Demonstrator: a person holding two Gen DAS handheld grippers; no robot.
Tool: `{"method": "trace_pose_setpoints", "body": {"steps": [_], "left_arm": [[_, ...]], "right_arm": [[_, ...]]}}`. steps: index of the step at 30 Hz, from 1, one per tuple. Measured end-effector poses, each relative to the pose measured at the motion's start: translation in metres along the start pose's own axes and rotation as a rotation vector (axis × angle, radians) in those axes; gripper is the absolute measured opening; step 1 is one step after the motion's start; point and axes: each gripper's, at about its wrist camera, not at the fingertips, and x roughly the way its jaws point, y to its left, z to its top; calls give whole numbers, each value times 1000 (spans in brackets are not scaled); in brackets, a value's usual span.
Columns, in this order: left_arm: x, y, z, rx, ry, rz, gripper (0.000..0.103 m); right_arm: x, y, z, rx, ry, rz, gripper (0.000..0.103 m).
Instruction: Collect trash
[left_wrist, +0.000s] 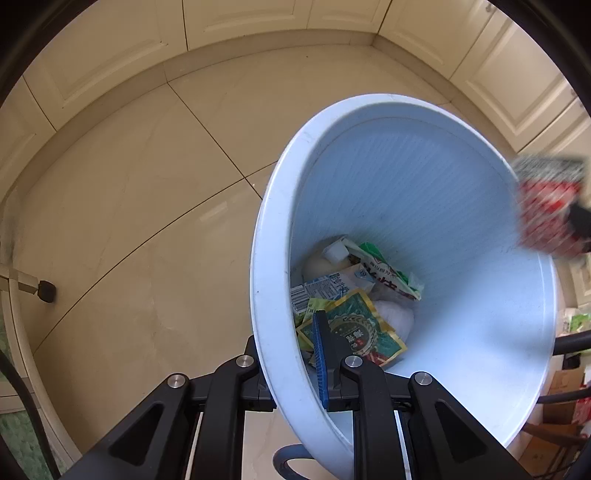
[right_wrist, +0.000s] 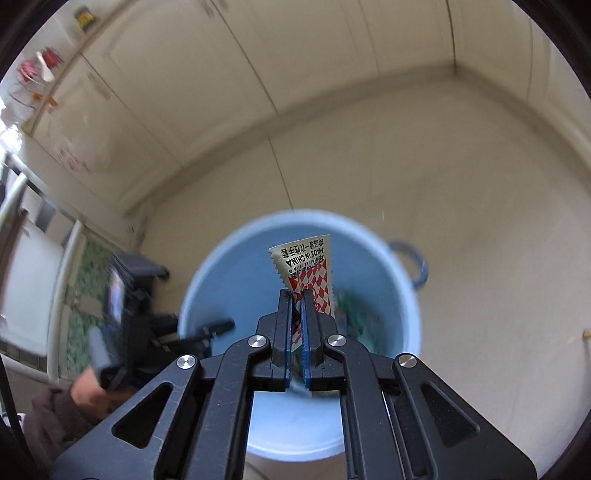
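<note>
A light blue trash bin (left_wrist: 461, 229) hangs tilted over the tiled floor. My left gripper (left_wrist: 288, 332) is shut on its near rim, the blue-padded finger (left_wrist: 319, 343) inside the wall and the other outside. A green and yellow packet (left_wrist: 354, 325), a milk carton (left_wrist: 328, 286) and white tissue lie at its bottom. In the right wrist view my right gripper (right_wrist: 295, 295) is shut on a red-and-white checkered wrapper (right_wrist: 306, 258), held above the bin's mouth (right_wrist: 236, 280). That wrapper (left_wrist: 546, 206) shows blurred at the bin's right rim. The left gripper (right_wrist: 218, 328) reaches the rim from the left.
Cream cabinets (left_wrist: 258, 22) line the far side of the beige tile floor (left_wrist: 147, 184). A blue ring (right_wrist: 415, 266) lies on the floor beside the bin. A chair leg with a black foot (left_wrist: 46, 291) stands at left. Cardboard boxes (left_wrist: 561, 406) sit at right. A person's hand (right_wrist: 92, 391) holds the left gripper.
</note>
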Motion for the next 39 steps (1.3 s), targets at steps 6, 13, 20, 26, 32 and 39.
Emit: {"method": "trace_pose_setpoints", "body": {"steps": [6, 13, 20, 26, 32, 39], "left_arm": [[-5, 0, 1, -3, 30, 10, 18], [-59, 5, 10, 5, -27, 102, 64], [-149, -15, -2, 18, -126, 99, 64], [-260, -45, -21, 43, -294, 39, 69], [-391, -87, -57, 106, -567, 37, 85], [-497, -146, -147, 163, -797, 36, 94]], "right_arm": [[22, -38, -20, 134, 82, -2, 12], [-7, -24, -31, 121, 89, -68, 45], [-70, 59, -27, -55, 43, -222, 68], [-161, 130, -27, -173, -81, -301, 91], [-280, 187, -46, -235, -263, -381, 101], [-413, 231, -93, -252, -463, -418, 103]]}}
